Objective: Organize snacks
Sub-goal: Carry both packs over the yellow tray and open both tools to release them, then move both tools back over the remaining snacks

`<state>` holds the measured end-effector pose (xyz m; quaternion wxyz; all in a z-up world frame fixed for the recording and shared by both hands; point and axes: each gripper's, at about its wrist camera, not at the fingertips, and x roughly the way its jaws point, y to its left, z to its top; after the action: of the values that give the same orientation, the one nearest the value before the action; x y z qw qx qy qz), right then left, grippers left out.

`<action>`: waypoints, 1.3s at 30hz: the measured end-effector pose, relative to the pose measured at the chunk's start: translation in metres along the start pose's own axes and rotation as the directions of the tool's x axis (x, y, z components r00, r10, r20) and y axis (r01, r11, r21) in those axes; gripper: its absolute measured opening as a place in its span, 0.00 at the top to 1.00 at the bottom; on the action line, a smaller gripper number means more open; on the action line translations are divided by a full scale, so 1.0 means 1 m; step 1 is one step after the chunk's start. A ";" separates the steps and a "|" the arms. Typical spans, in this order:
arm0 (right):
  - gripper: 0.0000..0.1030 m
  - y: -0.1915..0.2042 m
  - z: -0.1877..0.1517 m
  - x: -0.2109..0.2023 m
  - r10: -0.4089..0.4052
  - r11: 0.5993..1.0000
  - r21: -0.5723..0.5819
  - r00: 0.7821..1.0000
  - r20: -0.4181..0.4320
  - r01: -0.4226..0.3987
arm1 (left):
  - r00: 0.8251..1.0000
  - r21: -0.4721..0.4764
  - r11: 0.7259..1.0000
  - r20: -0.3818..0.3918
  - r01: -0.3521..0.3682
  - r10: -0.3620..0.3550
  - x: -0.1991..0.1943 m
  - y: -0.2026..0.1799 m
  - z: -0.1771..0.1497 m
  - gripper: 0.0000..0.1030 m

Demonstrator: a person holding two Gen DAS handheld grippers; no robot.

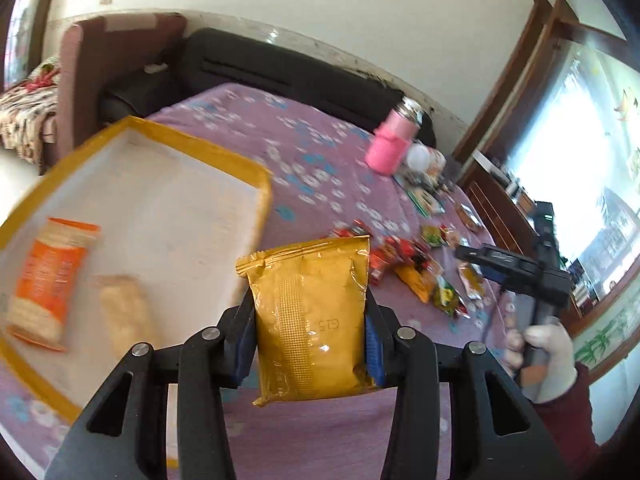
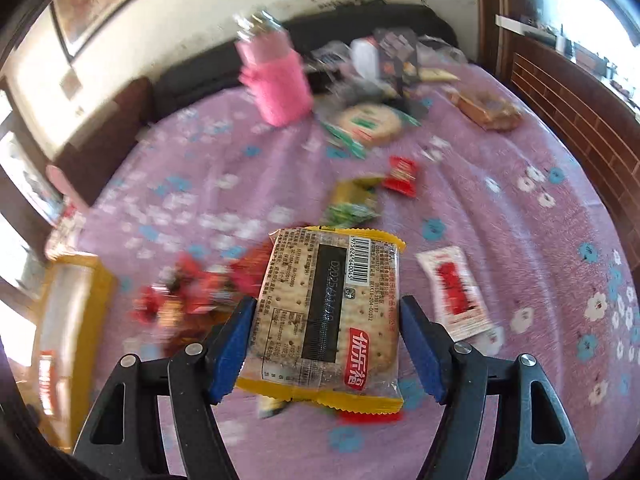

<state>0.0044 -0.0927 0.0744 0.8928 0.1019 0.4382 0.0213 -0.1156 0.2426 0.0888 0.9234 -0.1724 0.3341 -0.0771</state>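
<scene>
My left gripper is shut on a golden foil snack packet, held upright between its blue pads, just right of a yellow-rimmed white tray. An orange cracker pack and a pale packet lie in that tray. My right gripper is shut on a clear, yellow-edged cracker packet, lifted above the purple flowered cloth. The left wrist view also shows the right gripper at the right, in a white-gloved hand. The tray is at the left edge of the right wrist view.
Loose snacks lie scattered mid-table: a red pile, a green packet, a white-and-red sachet, a round cracker pack. A pink bottle stands at the back. A dark sofa borders the far side.
</scene>
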 end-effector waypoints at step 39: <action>0.34 0.287 -0.068 0.032 0.356 0.851 -0.338 0.915 -0.191 -0.401 | 0.916 -0.060 0.915 0.021 -0.398 0.400 -0.018 0.087 -0.007 0.29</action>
<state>-0.0149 0.2035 0.0666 0.8456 0.0146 0.4509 0.2853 -0.1314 0.3261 0.0625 0.9201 -0.1269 0.3489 0.1249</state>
